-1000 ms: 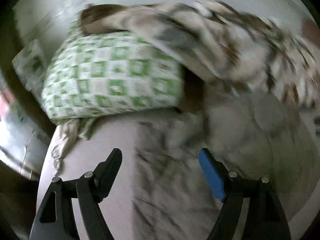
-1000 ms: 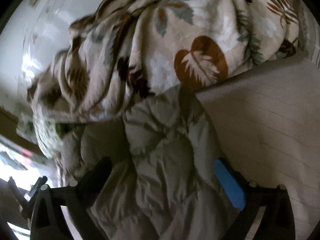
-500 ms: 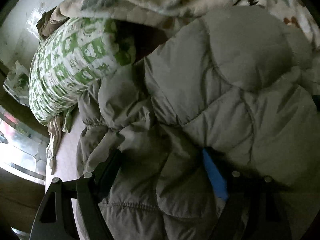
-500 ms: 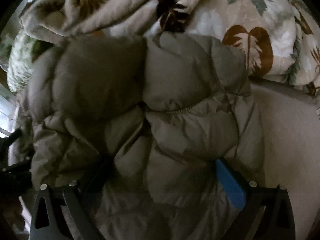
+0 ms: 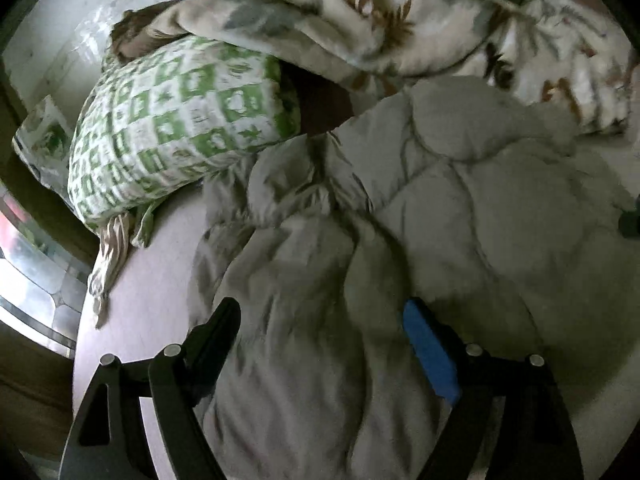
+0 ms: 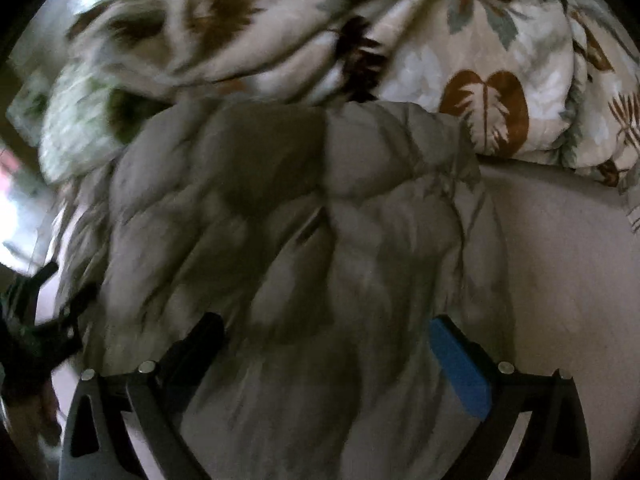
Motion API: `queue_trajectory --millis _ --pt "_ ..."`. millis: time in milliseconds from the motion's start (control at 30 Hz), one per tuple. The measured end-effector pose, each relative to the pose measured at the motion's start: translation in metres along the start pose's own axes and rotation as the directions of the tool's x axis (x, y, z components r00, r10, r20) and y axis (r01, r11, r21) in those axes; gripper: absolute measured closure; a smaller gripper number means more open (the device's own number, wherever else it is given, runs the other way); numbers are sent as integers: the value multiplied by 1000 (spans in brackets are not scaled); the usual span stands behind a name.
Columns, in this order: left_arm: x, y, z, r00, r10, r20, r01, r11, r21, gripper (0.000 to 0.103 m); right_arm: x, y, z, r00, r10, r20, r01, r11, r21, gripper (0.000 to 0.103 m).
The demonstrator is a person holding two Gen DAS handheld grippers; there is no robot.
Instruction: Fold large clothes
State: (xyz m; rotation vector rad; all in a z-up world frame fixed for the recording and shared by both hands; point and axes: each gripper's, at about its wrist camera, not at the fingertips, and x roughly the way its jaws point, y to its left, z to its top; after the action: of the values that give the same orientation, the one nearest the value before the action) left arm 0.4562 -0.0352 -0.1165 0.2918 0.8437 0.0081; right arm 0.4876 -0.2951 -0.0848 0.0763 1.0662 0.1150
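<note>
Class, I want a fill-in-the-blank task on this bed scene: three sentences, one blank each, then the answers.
1. The puffy quilted jacket is ____ in colour.
2. The checked pillow is white and ____.
3. The quilt behind the jacket carries a ____ print.

Answers: grey; green; leaf

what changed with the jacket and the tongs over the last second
The grey puffer jacket went from spread thin to bunched close up against both cameras, then settled into a rumpled heap. The left tongs and right tongs stayed open, astride its fabric. The green checked pillow and leaf-print duvet stayed put.
</note>
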Motion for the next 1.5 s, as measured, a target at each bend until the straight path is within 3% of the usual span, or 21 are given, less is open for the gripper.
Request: queue_trajectory --millis 133,300,467,667,800,1000,1200,1333,1500 --pt "12 -4 -24 999 15 -29 -15 1000 20 18 -4 19 -25 1000 -18 -19 16 995 -94 0" --pt "35 -6 -28 999 26 -42 -25 1000 15 9 49 20 -30 995 -64 -80 56 993 -101 0" --pt "16 16 -24 997 -56 -55 55 998 -18 9 37 14 -27 997 -42 -66 34 993 -111 0" --pt "-1 68 -30 996 -69 -64 62 993 -105 10 -15 -29 -25 1000 -15 15 15 999 -37 0" --pt "3 100 -31 996 -43 -83 31 989 -144 10 -31 -74 -18 998 -67 13 67 997 34 0" --pt "23 116 -29 985 -131 -110 107 973 -203 10 -24 -114 -20 997 -68 -23 70 987 147 0" --pt "60 100 -31 976 -110 -190 79 983 -167 7 -4 -131 -19 993 -95 -64 104 982 155 0" --pt "88 99 -38 951 -133 -280 78 977 -200 3 16 -143 -18 989 -119 -91 133 979 158 0" --pt "96 79 -32 952 -40 -304 29 999 -43 1 35 -156 -9 992 -49 -115 71 978 197 0"
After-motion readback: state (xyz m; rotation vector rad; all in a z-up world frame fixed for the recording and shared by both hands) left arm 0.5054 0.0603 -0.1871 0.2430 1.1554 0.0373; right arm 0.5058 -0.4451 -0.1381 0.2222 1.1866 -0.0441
